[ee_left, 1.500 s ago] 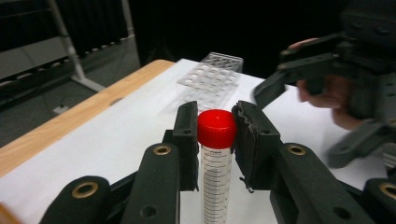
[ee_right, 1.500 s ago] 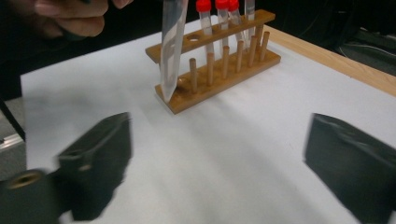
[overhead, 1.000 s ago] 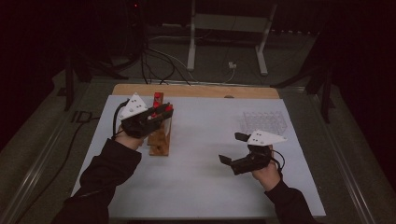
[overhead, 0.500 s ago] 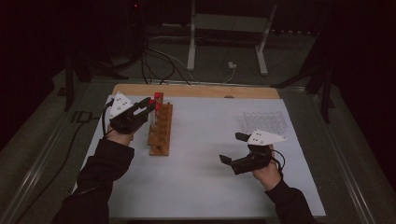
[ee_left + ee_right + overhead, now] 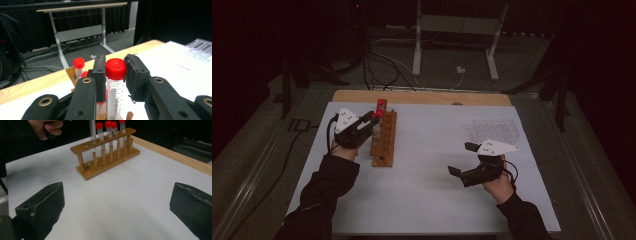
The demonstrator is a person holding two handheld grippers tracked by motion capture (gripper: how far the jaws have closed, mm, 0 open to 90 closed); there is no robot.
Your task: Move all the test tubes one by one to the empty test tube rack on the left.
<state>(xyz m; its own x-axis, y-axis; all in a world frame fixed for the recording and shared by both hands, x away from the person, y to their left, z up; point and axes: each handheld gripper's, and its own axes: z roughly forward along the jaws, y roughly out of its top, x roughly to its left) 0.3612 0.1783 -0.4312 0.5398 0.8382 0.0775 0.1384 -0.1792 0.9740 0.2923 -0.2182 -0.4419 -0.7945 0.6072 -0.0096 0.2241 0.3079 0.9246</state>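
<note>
Left gripper (image 5: 115, 75): pinching a red-capped tube (image 5: 115, 87), upright over the rack (image 5: 383, 140).
Right gripper (image 5: 117, 205): jaws spread, nothing between, above the table (image 5: 437, 200).

Left claw (image 5: 373, 119) clamped, forearm extended, right claw (image 5: 460, 158) spread wide, low.

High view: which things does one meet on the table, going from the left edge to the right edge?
left gripper shut on a red-capped tube → wooden rack → right gripper, jaws open → clear tray
</note>
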